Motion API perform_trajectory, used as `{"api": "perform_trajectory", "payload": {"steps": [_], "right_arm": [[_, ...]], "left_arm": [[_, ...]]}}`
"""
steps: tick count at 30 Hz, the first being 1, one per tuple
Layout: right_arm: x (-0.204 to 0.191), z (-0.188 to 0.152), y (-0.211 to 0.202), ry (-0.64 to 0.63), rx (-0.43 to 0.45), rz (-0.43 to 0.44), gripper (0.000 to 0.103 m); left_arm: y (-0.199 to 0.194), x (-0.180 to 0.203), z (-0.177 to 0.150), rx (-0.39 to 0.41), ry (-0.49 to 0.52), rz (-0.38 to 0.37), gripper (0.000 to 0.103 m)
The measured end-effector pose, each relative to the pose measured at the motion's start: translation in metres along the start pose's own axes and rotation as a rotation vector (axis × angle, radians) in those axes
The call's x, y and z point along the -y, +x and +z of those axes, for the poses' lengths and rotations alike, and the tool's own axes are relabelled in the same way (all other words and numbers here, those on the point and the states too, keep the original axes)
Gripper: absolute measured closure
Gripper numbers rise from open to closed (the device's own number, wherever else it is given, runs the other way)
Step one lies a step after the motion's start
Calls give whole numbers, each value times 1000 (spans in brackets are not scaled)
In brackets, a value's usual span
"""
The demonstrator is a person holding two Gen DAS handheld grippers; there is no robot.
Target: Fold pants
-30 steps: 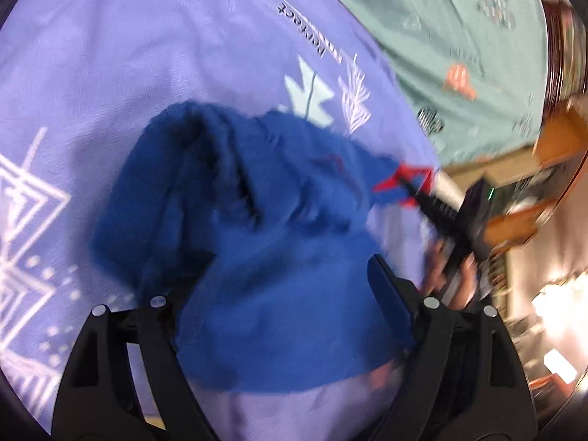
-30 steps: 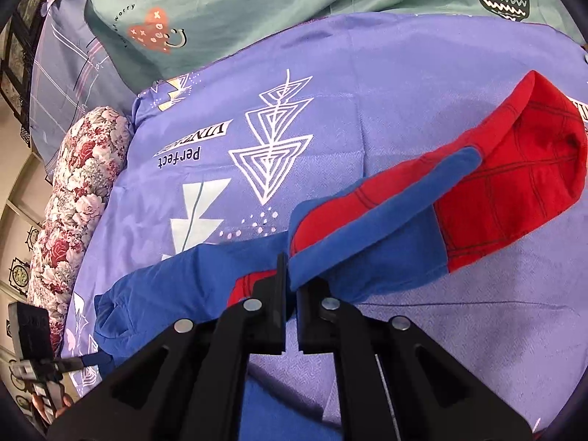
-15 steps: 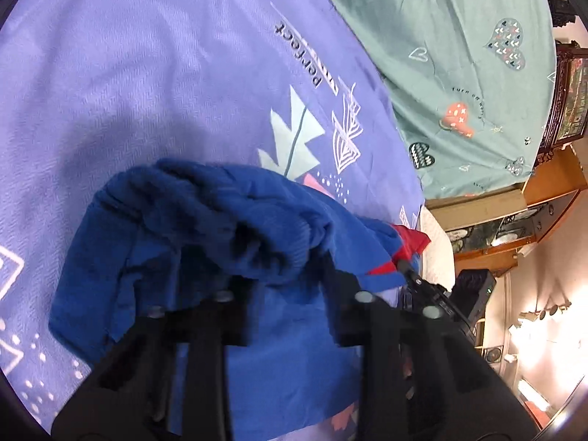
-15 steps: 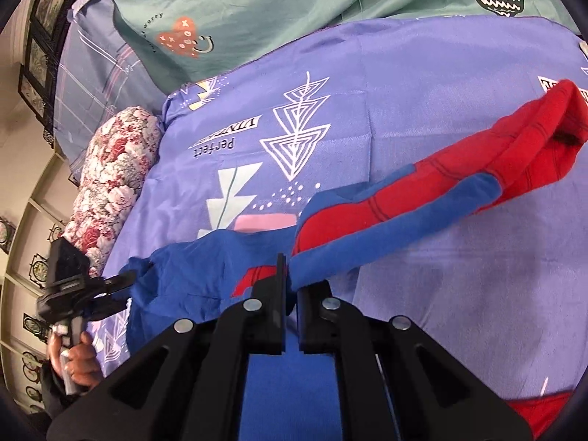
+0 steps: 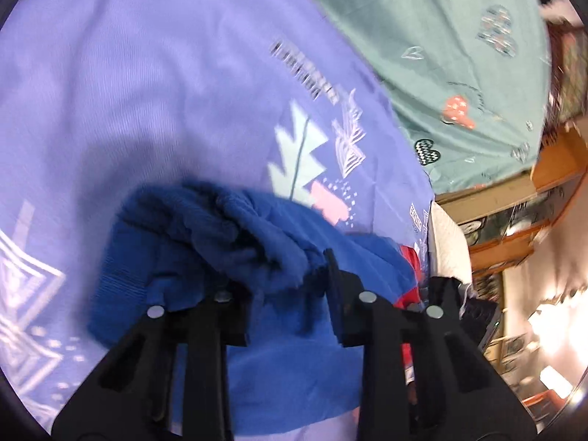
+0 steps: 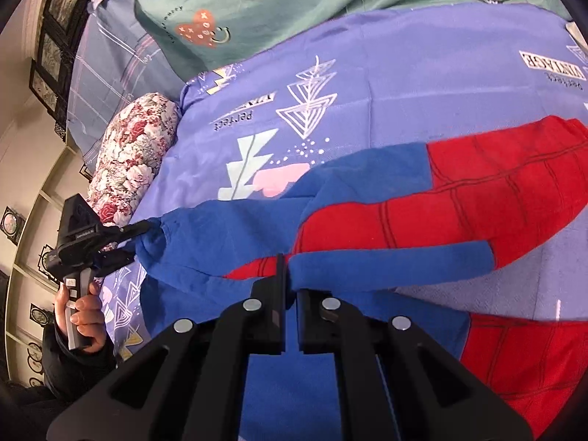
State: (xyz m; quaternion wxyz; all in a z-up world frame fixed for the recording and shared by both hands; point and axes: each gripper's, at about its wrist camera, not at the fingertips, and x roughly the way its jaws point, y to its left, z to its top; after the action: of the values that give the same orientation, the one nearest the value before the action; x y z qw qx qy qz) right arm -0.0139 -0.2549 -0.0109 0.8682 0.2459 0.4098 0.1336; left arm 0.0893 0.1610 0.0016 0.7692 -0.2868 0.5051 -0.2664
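Right gripper (image 6: pixel 290 286) clamps the pants (image 6: pixel 367 220) at the waistband; left gripper (image 5: pixel 290 286) pinches bunched blue fabric; both lift it off the purple sheet (image 6: pixel 404 66), likely to align the legs.

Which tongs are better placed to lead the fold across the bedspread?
Probably the right tongs: shut on the pants beside the red leg, with open purple bedspread ahead. The left tongs only bunch the blue waistband.

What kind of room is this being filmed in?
Most likely a bedroom: the pants lie on a bed's purple printed sheet, beside a floral bolster pillow and a green quilt.
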Motion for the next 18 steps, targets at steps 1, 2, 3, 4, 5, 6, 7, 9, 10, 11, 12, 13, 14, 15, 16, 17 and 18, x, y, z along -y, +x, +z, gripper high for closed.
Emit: {"api": "perform_trajectory", "payload": {"steps": [1, 2, 3, 4, 5, 6, 7, 9, 10, 11, 12, 13, 14, 15, 16, 17, 18], "right_arm": [[-4, -3, -8, -8, 8, 18, 98], [-7, -5, -13, -13, 10, 32, 98], [-11, -7, -16, -16, 8, 40, 98], [-19, -13, -24, -29, 6, 51, 98], [-27, -18, -29, -51, 8, 63, 98], [-35, -25, -34, -79, 12, 74, 98], [-42, -36, -36, -108, 6, 77, 98], [-44, -54, -24, -120, -49, 77, 98], [-42, -62, -17, -117, -76, 72, 98], [-38, -69, -9, -105, -101, 69, 98], [-33, -75, -2, -86, -126, 68, 98], [-27, -80, 5, -59, -146, 76, 98], [-25, -83, 7, -47, -150, 83, 98], [-25, -83, 5, -45, -145, 86, 98], [-28, -83, 0, -54, -124, 93, 98], [-31, -82, -5, -69, -105, 98, 98], [-35, -82, -12, -87, -85, 118, 98]], "left_arm": [[-12, 3, 1, 14, 23, 6, 75], [-19, 5, 1, 19, 37, 10, 75], [-26, 6, 1, 17, 55, 12, 75], [-32, 5, -2, 0, 87, 22, 75], [-34, 5, -4, -17, 111, 41, 75], [-33, 2, -7, -41, 131, 58, 75], [-32, -6, -11, -76, 141, 78, 75], [-29, -25, -18, -125, 130, 99, 75], [-26, -35, -21, -147, 117, 109, 75], [-24, -41, -25, -160, 111, 115, 75], [-23, -46, -29, -166, 112, 118, 75], [-23, -46, -33, -161, 122, 120, 75], [-25, -44, -37, -149, 145, 121, 75], [-26, -41, -41, -143, 161, 121, 75], [-28, -38, -43, -140, 174, 122, 75], [-29, -33, -45, -133, 187, 125, 75], [-32, -32, -46, -127, 191, 126, 75]]}}
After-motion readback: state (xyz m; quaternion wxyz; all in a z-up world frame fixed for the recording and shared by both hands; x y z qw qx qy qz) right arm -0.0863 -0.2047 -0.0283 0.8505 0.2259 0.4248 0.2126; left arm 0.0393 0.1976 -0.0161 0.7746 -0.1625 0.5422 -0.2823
